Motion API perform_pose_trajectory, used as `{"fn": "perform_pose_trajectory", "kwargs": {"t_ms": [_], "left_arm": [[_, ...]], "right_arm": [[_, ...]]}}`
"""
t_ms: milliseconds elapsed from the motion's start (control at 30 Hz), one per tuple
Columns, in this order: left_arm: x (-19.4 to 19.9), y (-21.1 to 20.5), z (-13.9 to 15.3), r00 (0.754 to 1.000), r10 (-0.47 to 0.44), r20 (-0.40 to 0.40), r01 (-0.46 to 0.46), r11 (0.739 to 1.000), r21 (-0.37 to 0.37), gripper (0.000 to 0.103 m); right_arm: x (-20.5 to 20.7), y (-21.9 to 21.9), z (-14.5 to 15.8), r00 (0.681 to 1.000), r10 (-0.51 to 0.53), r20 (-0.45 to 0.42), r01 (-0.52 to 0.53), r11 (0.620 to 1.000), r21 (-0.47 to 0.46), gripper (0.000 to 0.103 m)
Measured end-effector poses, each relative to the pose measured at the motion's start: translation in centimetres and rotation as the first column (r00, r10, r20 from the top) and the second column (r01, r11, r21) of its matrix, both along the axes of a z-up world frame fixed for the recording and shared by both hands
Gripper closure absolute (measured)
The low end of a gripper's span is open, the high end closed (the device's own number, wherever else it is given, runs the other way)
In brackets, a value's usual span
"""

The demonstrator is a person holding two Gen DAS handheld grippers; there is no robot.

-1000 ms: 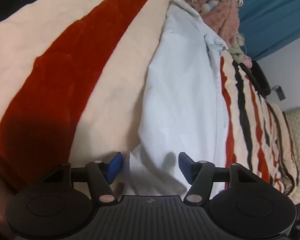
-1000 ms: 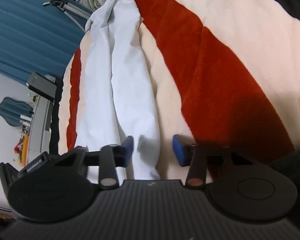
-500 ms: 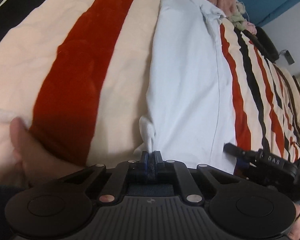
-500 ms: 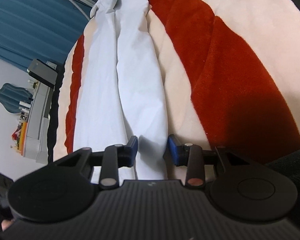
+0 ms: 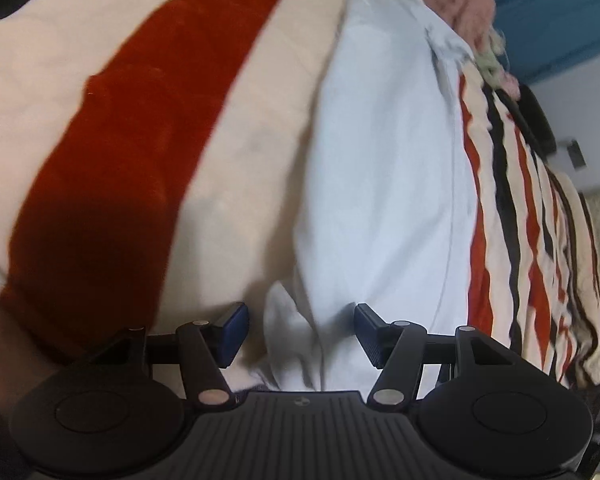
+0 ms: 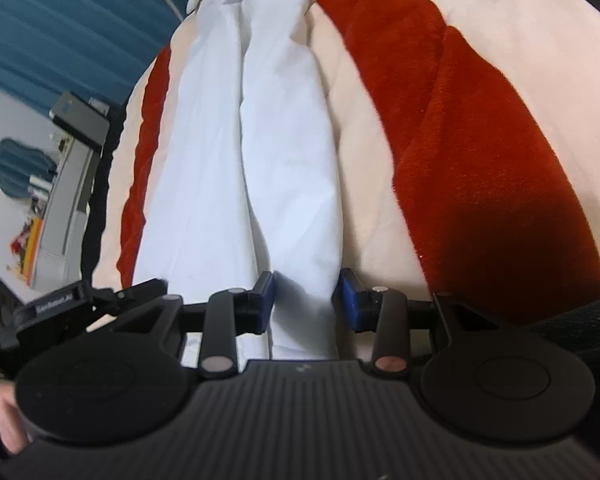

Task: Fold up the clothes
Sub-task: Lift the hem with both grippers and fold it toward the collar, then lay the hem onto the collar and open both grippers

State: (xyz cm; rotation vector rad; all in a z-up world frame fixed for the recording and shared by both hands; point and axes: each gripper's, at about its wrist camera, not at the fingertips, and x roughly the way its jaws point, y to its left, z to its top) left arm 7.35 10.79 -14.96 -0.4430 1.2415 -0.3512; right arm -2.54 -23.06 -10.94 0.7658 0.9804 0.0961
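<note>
The only writing I can find is a small pale label on the black body of my other tool, seen at the left of the right wrist view, and it is too blurred to read.

My left claw (image 5: 301, 334) stands with its 2 blue pads wide apart, low over the near end of the white garment (image 5: 384, 184). A crumpled tuft of that hem rises between the pads without being pinched. My right claw (image 6: 306, 300) is also spread, its pads straddling the near end of the right-hand fold of the garment (image 6: 288, 152), gripping nothing. The pads look close to the cloth; whether they touch it I cannot tell.

The garment lies lengthwise on the bed, stretched away from me on a striped blanket (image 5: 112, 168) of cream, red and black bands. In the right wrist view it shows as 2 long folds side by side with a crease between them. Its far end reaches a heap of other clothes (image 5: 464, 4) near a blue curtain (image 6: 60, 20).

Cream and red blanket lies bare beside the garment's outer edge in each view. Past the bed's edge in the right wrist view stands a grey unit (image 6: 66, 184).
</note>
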Motion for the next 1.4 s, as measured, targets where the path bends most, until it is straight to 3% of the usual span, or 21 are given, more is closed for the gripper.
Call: {"fn": "perform_pose_trajectory", "kwargs": {"t_ms": [67,167,200,233,300,500,667,833,933,1100,1233,1400], "left_arm": [[-0.6,-0.3,0.0,1.0,-0.026,-0.003,0.026,1.0,0.008,0.045],[-1.2,-0.3,-0.1,0.999,-0.046,-0.011,0.046,0.999,0.025,0.065],[-1.4,-0.3,0.0,0.999,-0.046,-0.007,0.046,0.999,0.017,0.077],[-1.5,-0.1,0.1,0.999,-0.041,-0.004,0.041,0.999,0.002,0.087],[-1.6,0.5,0.6,1.0,-0.019,0.003,0.019,0.999,-0.038,0.092],[-2.4,2.1,5.4,0.994,0.062,0.088,-0.039,0.97,-0.242,0.094],[-4.9,1.6,10.9,0.977,0.068,0.2,0.004,0.94,-0.341,0.094],[-7.8,1.0,14.1,0.972,0.069,0.226,0.031,0.909,-0.415,0.094],[-9.8,1.3,13.8,0.978,0.073,0.195,0.022,0.895,-0.446,0.094],[-10.9,1.0,11.0,0.988,0.086,0.126,-0.02,0.891,-0.454,0.094],[-8.3,0.7,9.0,0.99,0.109,0.094,-0.055,0.889,-0.456,0.094],[-3.8,-0.5,9.1,0.987,0.12,0.108,-0.06,0.894,-0.444,0.094]], "right_arm": [[-0.2,0.3,-0.2,1.0,0.031,0.0,-0.031,0.999,0.02,0.064],[-0.5,0.9,-0.1,0.999,0.034,0.005,-0.034,0.999,0.007,0.066],[-0.7,1.0,0.0,1.0,0.028,0.007,-0.027,1.0,-0.006,0.068],[-0.8,1.1,0.2,1.0,0.02,0.01,-0.02,1.0,-0.017,0.082],[-1.2,0.8,0.5,1.0,-0.001,0.027,0.002,1.0,-0.004,0.093],[-3.0,-1.5,3.9,0.984,-0.074,0.165,0.061,0.995,0.085,0.098],[-5.0,-3.9,8.9,0.939,-0.155,0.306,0.109,0.981,0.161,0.098],[-7.9,-5.4,12.0,0.894,-0.196,0.403,0.125,0.973,0.194,0.098],[-10.3,-5.7,12.2,0.888,-0.19,0.418,0.119,0.975,0.188,0.098],[-11.6,-5.7,9.7,0.909,-0.203,0.365,0.124,0.966,0.228,0.098],[-10.1,-5.7,8.9,0.915,-0.214,0.342,0.137,0.962,0.236,0.098],[-6.7,-6.6,8.8,0.907,-0.243,0.345,0.164,0.956,0.243,0.098]]}}
